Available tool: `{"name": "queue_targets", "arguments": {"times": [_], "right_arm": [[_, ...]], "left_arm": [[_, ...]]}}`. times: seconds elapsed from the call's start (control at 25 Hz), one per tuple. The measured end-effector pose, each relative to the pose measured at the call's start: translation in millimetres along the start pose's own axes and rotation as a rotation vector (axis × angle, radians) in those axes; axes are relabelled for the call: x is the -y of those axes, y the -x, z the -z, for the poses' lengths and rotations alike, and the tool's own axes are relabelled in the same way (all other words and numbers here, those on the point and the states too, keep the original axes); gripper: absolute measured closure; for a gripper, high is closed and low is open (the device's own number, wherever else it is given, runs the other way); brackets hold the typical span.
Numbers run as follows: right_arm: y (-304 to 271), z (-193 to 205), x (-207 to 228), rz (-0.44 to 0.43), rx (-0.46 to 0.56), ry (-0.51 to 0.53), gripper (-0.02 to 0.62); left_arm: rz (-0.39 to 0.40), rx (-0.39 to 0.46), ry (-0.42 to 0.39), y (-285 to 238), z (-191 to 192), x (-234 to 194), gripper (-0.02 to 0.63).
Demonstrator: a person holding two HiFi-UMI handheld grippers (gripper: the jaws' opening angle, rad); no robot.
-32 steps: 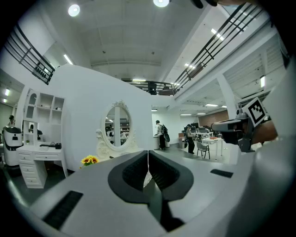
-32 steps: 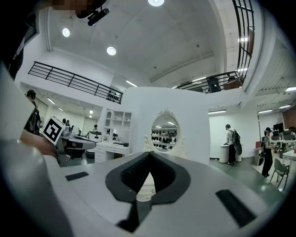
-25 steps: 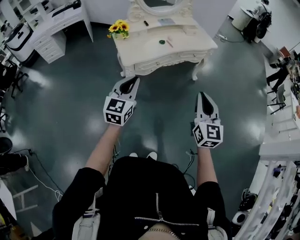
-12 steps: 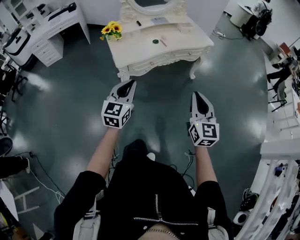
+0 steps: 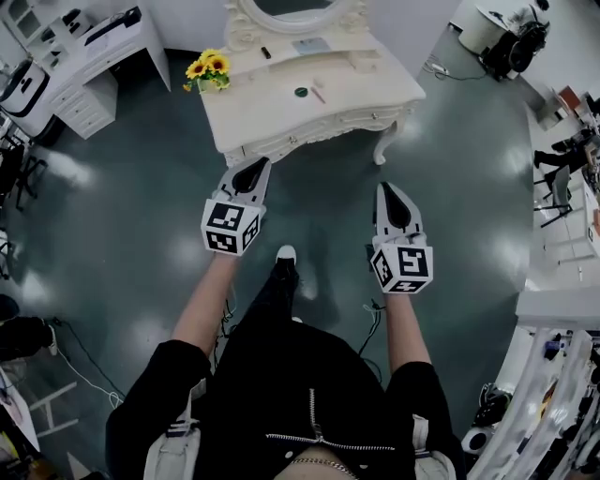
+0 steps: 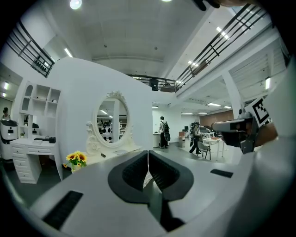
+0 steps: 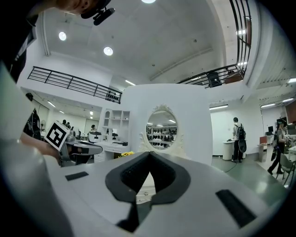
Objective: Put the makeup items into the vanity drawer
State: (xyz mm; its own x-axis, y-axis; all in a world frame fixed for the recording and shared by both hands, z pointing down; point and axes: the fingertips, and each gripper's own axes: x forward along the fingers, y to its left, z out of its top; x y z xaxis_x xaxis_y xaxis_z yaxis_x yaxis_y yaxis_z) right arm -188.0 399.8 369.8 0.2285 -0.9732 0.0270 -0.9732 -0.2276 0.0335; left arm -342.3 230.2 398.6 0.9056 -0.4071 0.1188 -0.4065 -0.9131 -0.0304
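The vanity [image 5: 375, 89] stands at the top of the head view, and its mirror [image 5: 291, 13] is at the far edge. The makeup items lie loose on its top. A round green item [image 5: 301, 92] lies near the middle, with a pink stick [image 5: 318, 94] just beside it. A small dark item [image 5: 266, 53] and a pale flat box [image 5: 309, 45] lie nearer the mirror, and a white piece [image 5: 364, 64] lies to their right. Sunflowers [image 5: 208, 67] stand on the vanity's left corner. From this view the drawer cannot be made out on the carved front.

Both grippers are held short of the vanity and point toward it, apart from everything on it. The left gripper [image 5: 262, 165] is just off the front edge, below the sunflowers, and its jaws are pressed together with nothing between them. The right gripper [image 5: 385, 189] is a little further back, near the vanity's right leg, and its jaws are likewise closed and empty.

Dark glossy floor [image 5: 141, 187] lies between the grippers and the vanity, and the person's shoe [image 5: 286, 255] is set on it between the two arms. A white desk [image 5: 94, 56] stands well to the vanity's left.
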Motion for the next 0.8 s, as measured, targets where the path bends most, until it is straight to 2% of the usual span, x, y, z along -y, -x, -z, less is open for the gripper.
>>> {"name": "queue_targets", "arguments": {"times": [0.24, 0.48, 0.8], "right_arm": [[-80.8, -1.0, 38.8, 0.012, -0.016, 0.005, 0.589], [-184.7, -11.3, 69.9, 0.001, -0.008, 0.002, 0.589], [-294.6, -6.0, 89.0, -0.051, -0.017, -0.011, 0.589]], "left_arm": [[0.019, -0.003, 0.008, -84.1, -6.1, -38.5, 0.584], [0.031, -0.008, -0.010, -167.7, -17.7, -89.9, 0.584], [-0.014, -0.021, -0.015, -234.9, -20.5, -155.6, 0.584]]}}
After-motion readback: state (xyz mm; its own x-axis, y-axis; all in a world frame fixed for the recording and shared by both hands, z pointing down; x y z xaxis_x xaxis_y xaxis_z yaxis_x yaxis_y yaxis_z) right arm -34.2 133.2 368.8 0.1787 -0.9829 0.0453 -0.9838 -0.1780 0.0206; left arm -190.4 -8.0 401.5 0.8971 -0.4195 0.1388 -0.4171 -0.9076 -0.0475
